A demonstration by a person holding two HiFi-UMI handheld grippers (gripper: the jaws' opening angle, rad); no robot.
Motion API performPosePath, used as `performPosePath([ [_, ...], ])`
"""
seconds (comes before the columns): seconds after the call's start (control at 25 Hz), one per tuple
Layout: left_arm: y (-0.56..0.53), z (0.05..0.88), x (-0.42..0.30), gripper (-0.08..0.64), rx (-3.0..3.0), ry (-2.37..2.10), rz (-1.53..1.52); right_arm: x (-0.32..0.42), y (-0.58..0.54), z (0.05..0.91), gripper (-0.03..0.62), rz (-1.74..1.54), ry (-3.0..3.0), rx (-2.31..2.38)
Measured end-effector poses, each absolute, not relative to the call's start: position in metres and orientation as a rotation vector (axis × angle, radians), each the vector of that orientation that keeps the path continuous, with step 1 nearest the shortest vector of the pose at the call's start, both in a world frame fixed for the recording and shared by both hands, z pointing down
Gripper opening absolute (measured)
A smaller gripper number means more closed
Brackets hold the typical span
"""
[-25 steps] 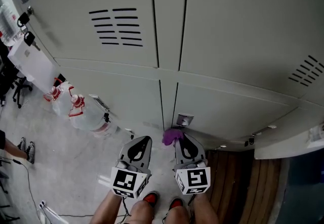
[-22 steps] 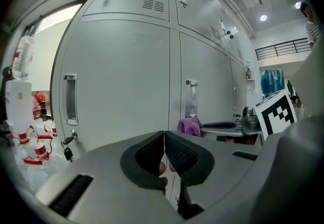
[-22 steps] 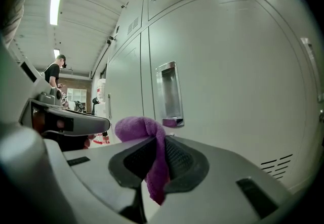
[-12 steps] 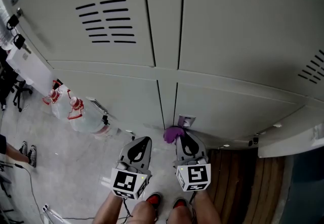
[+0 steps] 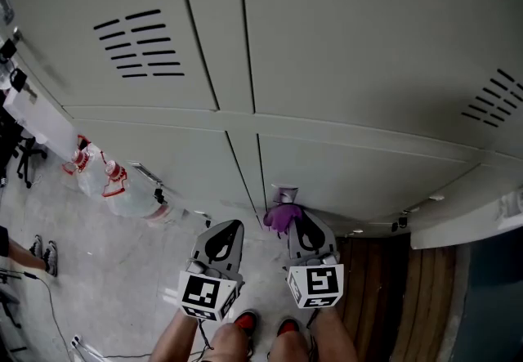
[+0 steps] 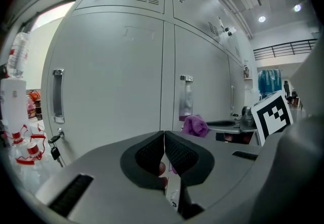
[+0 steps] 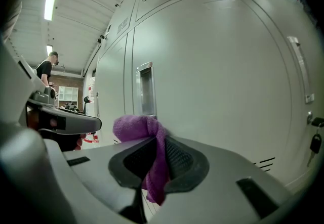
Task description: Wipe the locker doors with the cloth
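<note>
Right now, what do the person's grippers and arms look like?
The left gripper and right gripper match: grey moulded shells, each with a black teardrop recess on top and black textured pads inside the jaws. Each carries a white cube printed with black square markers. The forearms are bare, with no sleeves in view.

The right hand-held gripper (image 5: 297, 220) hides part of the cloth (image 5: 279, 217)

Grey left tongs (image 5: 234, 225), grey right tongs (image 5: 297, 216), black ribbed pads (image 6: 151, 154), black-and-white marker cubes (image 5: 203, 293), red shoes (image 5: 243, 320)
</note>
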State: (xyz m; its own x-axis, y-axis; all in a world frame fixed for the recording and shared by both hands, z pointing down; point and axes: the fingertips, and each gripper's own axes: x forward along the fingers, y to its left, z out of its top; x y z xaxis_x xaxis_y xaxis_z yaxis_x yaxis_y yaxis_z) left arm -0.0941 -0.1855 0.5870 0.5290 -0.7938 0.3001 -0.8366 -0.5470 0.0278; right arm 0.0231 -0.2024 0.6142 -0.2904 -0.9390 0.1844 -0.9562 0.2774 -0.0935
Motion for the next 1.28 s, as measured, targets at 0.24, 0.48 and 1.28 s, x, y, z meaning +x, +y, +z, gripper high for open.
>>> performPosePath([
  [0.24,-0.185,0.582,-0.072,0.025,2.623,-1.356,0.369,0.056,-0.196,0.61,0.055,0.265,-2.379,1.858],
  [0.48,-0.179,0.584,-0.046,0.025,2.641,-1.274,0.397,0.09,-0.187,0.61,0.055,0.275,-2.311,1.925],
  [1.28,-0.176,0.584,0.014,0.025,2.729,-1.135,0.394,0.194,-0.161,0.624,0.055,0.314,-2.082,2.146],
])
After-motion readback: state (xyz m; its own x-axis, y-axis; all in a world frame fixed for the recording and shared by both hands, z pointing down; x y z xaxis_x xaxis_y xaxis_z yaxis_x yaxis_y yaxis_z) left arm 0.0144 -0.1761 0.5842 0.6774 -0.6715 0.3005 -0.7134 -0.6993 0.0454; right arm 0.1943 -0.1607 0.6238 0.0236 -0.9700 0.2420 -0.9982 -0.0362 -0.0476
